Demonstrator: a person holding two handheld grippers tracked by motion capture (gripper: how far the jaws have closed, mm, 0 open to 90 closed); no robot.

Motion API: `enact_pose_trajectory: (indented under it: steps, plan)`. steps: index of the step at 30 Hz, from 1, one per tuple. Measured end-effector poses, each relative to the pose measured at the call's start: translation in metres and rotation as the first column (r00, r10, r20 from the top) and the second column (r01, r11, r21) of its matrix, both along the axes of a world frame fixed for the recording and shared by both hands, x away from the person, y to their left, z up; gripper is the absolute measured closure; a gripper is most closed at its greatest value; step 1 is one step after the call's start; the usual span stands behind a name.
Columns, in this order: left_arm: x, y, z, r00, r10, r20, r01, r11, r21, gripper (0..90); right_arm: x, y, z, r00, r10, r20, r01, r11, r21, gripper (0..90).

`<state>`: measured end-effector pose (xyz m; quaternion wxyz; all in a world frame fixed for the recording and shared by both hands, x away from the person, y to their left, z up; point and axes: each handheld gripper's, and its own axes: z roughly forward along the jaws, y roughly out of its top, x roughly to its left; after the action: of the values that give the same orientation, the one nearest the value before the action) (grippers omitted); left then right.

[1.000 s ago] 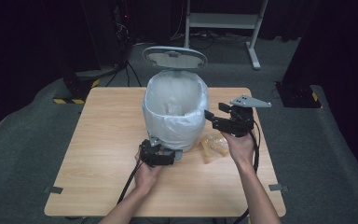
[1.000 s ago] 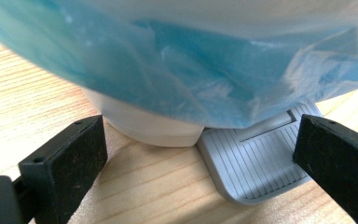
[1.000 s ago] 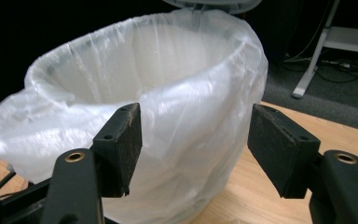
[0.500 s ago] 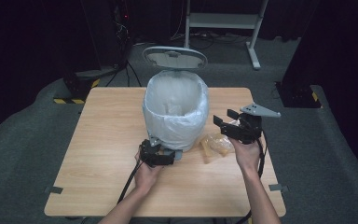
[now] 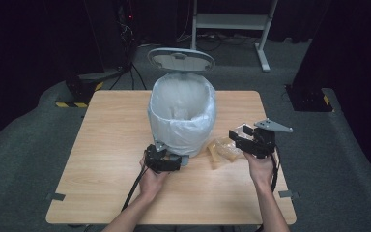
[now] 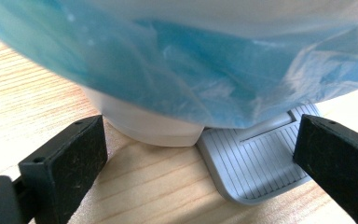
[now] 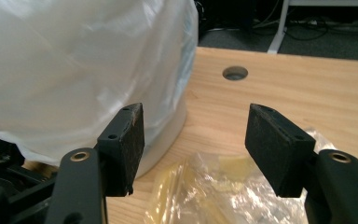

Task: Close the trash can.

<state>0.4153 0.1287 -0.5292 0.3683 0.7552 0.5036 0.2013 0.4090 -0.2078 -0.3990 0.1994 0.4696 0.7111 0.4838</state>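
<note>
Pick-up approach. The right gripper [image 5: 237,137], jaws spread and empty, hangs just above the crumpled plastic wrapper [image 5: 223,149] lying on the desk [image 5: 101,145] beside the lined pedal bin [image 5: 182,116]. The left gripper [image 5: 166,162], jaws spread, sits at the bin's pedal [image 6: 256,163] (lid up). Next: lower, pinch the wrapper.

Table centre: the lined bin [image 5: 182,116] is standing here, blocking the way across
Bin front: the grey pedal [image 6: 256,161] is jutting out between the left gripper's [image 5: 166,162] open jaws
Right of bin: a crumpled clear wrapper [image 5: 223,149] is lying in the path of the right gripper [image 5: 239,137]
Left half of table [image 5: 106,145]: bare wood is lying open
</note>
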Motion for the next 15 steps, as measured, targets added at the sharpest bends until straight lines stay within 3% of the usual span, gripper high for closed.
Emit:
enact_pose_trajectory:
  steps: [15]
  plan:
    - [0.000, 0.000, 0.000, 1.0000, 0.000, -0.001, 0.000, 1.0000, 0.000, 3.0, -0.005, -0.020, -0.045, 0.9924, -0.102, -0.070, 0.101, 0.9948, -0.015, 38.0]
